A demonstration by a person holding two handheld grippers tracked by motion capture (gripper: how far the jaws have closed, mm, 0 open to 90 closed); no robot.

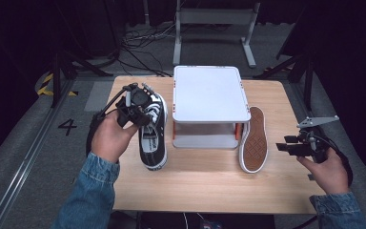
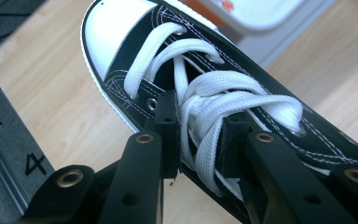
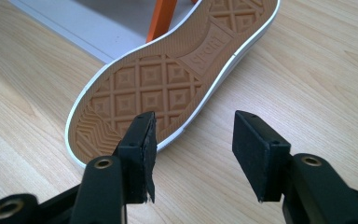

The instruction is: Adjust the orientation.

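Left tongs [image 2: 198, 140] grip the laces [image 2: 223, 105] of the upright shoe [image 1: 152, 131], left of the rack [image 1: 210, 93] on the bench [image 1: 209, 186]. Right tongs [image 3: 193, 140] open, empty, near the overturned shoe [image 3: 168, 79] right of rack.

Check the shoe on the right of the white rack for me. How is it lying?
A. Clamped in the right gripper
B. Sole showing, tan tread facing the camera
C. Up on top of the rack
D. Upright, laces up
B: the shoe lies on the table beside the rack with its tan tread showing, and the right gripper is open, short of it.
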